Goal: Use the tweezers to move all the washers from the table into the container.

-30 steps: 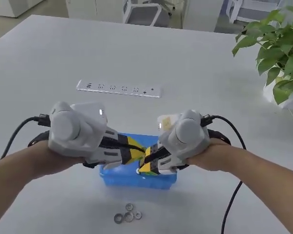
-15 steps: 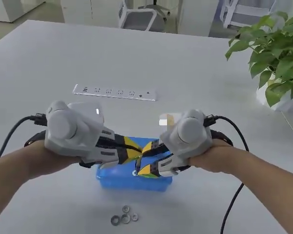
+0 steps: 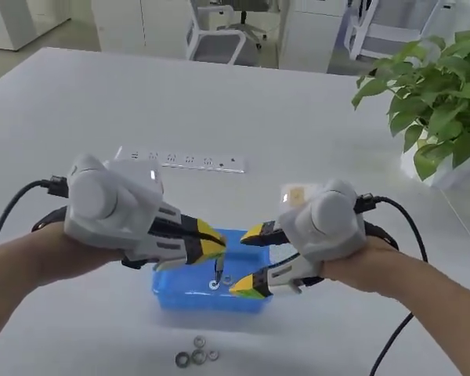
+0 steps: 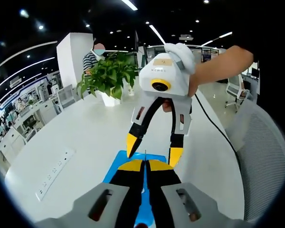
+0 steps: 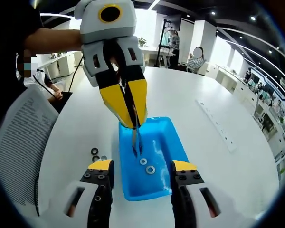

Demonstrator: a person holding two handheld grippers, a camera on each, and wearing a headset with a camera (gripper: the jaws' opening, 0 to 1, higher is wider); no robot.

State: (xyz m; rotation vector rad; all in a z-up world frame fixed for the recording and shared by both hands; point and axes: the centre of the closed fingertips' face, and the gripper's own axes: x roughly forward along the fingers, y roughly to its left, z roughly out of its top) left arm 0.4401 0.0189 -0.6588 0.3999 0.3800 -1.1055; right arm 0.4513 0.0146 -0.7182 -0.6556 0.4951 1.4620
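Observation:
My left gripper point(image 3: 210, 244) is shut on thin metal tweezers point(image 3: 216, 269), whose tips point down into the blue container point(image 3: 172, 286). Two washers point(image 3: 219, 281) lie in the container under the tips. Whether the tips hold a washer I cannot tell. My right gripper point(image 3: 251, 261) stands open just right of the tweezers, over the container. Several washers point(image 3: 196, 356) lie on the table in front of the container. In the right gripper view the tweezers point(image 5: 137, 140) hang from the left gripper point(image 5: 126, 102) above the container's washers point(image 5: 147, 166). The table's washers point(image 5: 96, 154) lie left of the container point(image 5: 168, 137).
A white power strip point(image 3: 180, 160) lies beyond the container. A potted plant point(image 3: 431, 102) stands at the table's far right. Black cables trail from both grippers. Office chairs stand past the table's far edge, and a mesh chair point(image 5: 19, 142) is by the near side.
My right gripper, earlier close against the left gripper's jaws, has drawn off to the right and opened. The left gripper still holds the tweezers over the container. The head camera has shifted.

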